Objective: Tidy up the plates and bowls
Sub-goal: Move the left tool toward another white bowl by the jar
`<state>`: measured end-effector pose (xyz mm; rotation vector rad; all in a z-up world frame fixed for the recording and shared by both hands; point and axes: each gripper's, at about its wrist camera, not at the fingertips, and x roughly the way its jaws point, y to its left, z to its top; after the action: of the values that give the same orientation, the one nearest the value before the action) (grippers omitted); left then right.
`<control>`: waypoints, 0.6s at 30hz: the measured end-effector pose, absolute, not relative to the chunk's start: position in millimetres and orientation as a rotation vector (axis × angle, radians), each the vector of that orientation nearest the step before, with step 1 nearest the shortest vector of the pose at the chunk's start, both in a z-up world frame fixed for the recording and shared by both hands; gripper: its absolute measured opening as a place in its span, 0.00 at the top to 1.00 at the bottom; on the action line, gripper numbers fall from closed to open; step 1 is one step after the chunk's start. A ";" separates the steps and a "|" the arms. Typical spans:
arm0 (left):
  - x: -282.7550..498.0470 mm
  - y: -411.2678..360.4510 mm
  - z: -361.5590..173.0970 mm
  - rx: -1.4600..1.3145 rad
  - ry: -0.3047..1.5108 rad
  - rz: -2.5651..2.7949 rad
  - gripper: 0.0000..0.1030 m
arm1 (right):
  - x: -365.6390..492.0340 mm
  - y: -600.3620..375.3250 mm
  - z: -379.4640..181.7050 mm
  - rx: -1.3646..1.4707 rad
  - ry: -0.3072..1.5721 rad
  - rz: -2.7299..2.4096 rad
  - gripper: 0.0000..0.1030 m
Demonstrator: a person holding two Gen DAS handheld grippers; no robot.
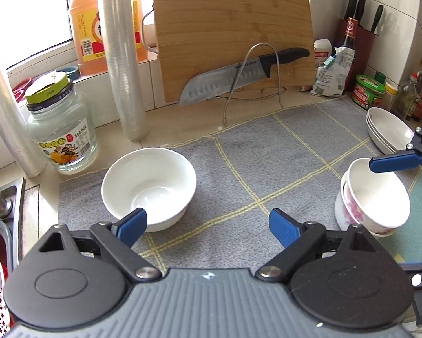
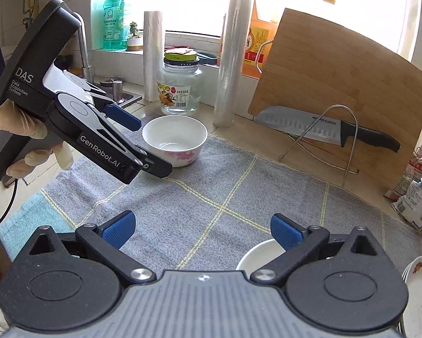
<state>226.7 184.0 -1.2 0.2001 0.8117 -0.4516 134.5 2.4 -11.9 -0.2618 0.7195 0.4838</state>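
My left tool (image 1: 208, 226) hangs open and empty, the lone white bowl (image 1: 148, 187) just ahead-left of it, nearer than my open right tool (image 2: 202, 232).

Left wrist view: looks steeply down and forward over its own spread blue fingers (image 1: 281, 229) onto the grey checked mat (image 1: 267, 169), close in; cutting board (image 1: 233, 31) at 12 o'clock, window at 10.

Right wrist view: same downward tilt, set further right and back; cutting board (image 2: 337, 84) at 2 o'clock, sink tap at 10.

Shared: mat (image 2: 211, 197), single bowl (image 1: 148, 187) (image 2: 174, 139), jar, knife, film rolls. Each view catches the other gripper.
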 end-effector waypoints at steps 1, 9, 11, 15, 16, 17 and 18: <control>230.4 188.2 -1.1 0.197 0.811 -0.443 0.10 | 137.7 7.7 -12.4 -0.265 0.717 0.492 0.00; 261.6 215.5 -3.8 0.192 0.807 -0.393 0.10 | 168.6 44.3 -20.0 -0.277 0.721 0.531 0.00; 270.7 221.1 -6.1 0.193 0.809 -0.388 0.10 | 177.3 52.0 -22.8 -0.279 0.726 0.533 0.00; 289.9 232.1 -12.8 0.191 0.821 -0.382 0.10 | 196.8 66.3 -29.7 -0.280 0.745 0.536 0.00; 294.6 234.2 -14.8 0.190 0.824 -0.383 0.10 | 201.2 69.0 -31.5 -0.279 0.749 0.536 0.00; 300.4 236.1 -17.5 0.190 0.830 -0.387 0.10 | 205.0 71.2 -32.8 -0.278 0.751 0.534 0.00; 305.2 237.9 -19.5 0.190 0.835 -0.390 0.10 | 210.9 74.8 -35.6 -0.280 0.759 0.531 0.00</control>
<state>305.2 237.9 -19.5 0.1899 0.8347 -0.3900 210.9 74.8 -35.6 -0.2797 0.7591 0.5306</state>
